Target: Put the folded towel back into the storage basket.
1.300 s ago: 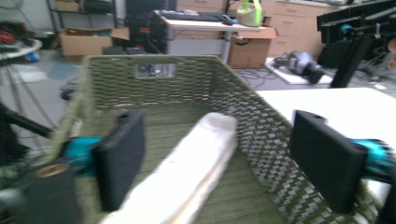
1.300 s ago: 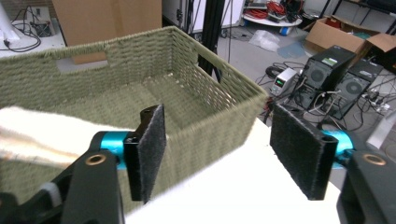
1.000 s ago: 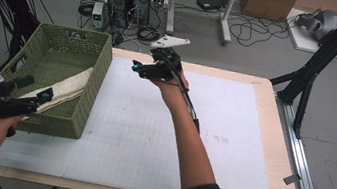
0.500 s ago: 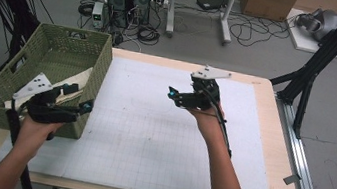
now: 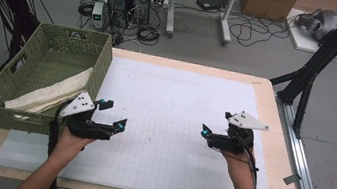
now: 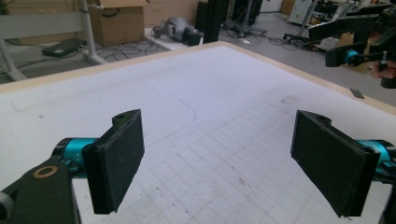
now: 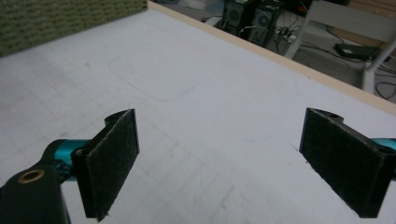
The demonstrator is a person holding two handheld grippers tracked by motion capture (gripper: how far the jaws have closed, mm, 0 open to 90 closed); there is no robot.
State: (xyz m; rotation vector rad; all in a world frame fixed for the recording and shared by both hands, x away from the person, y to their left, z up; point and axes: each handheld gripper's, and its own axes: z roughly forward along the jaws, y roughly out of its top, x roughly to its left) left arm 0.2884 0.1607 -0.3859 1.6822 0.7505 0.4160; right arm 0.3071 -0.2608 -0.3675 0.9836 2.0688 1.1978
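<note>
— Where are my hands right now?

— I see the left gripper [image 5: 112, 115] just beside the green basket [image 5: 41, 50], low over the white mat [image 5: 175, 100] on the table [image 5: 267, 96]. Its jaws stand wide apart with nothing between them.

— And the other one?

— My right gripper [image 5: 215, 123] hangs over the mat's right part, well apart from the left, jaws also spread and empty.

— The cloth?

— A cream cloth [image 5: 50, 93] lies inside the basket, along its near wall.
</note>
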